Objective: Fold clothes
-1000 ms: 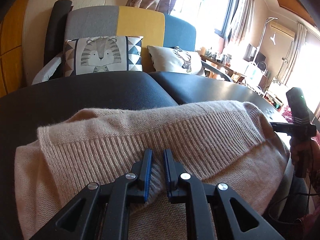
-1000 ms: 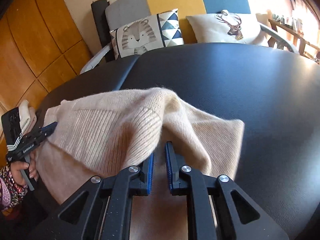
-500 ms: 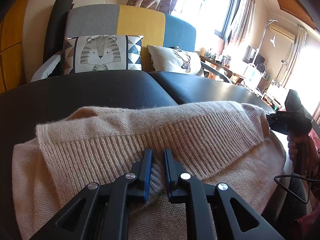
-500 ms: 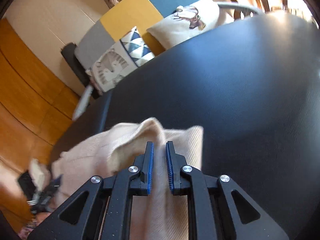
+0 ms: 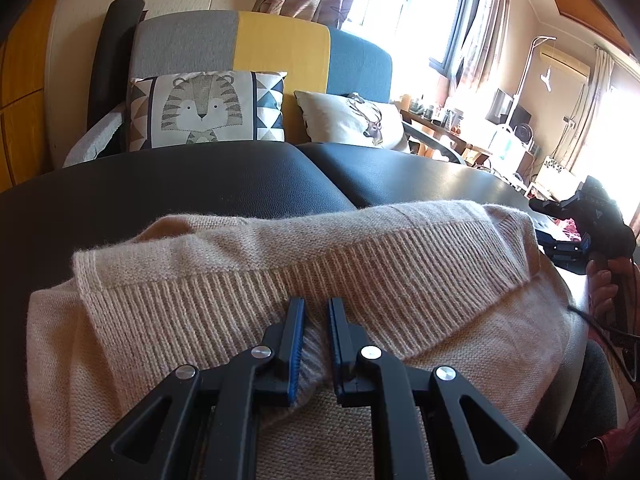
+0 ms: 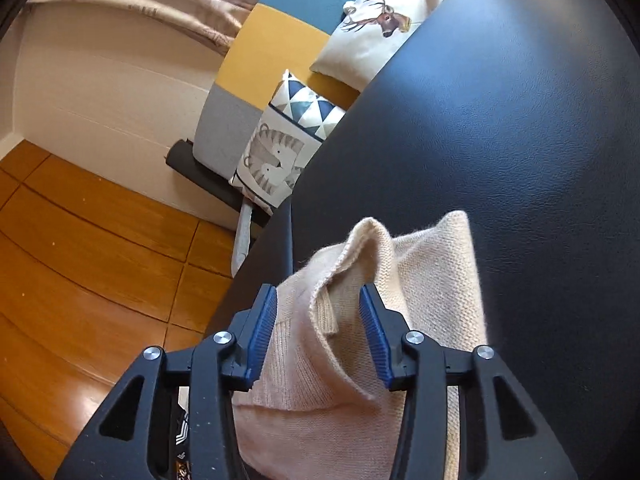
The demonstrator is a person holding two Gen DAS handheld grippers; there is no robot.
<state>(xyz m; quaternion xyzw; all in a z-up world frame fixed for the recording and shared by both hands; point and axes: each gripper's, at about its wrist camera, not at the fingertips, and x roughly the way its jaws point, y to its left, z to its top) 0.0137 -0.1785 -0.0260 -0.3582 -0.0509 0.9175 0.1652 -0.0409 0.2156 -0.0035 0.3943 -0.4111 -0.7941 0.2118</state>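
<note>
A beige knitted sweater (image 5: 280, 280) lies folded over on the black leather table (image 5: 180, 180), its ribbed hem across the top layer. My left gripper (image 5: 316, 312) is shut on a pinch of that ribbed hem near the table's near edge. In the right wrist view the sweater (image 6: 432, 280) ends in a bunched fold between the blue pads. My right gripper (image 6: 318, 300) is opening, its jaws standing apart from the knit on both sides. The right gripper (image 5: 568, 240) also shows at the sweater's right end in the left wrist view, held by a hand.
Behind the table stands a sofa (image 5: 260, 48) in grey, yellow and blue with a tiger cushion (image 5: 204, 112) and a deer cushion (image 5: 352, 120). Orange wooden flooring (image 6: 80, 260) lies left of the table edge. A cluttered desk (image 5: 460, 128) stands under the window.
My right gripper rolled, swung along the table edge and opened off the sweater fold it was pinching. The fold now rests on the table. My left gripper stayed still, gripping the hem.
</note>
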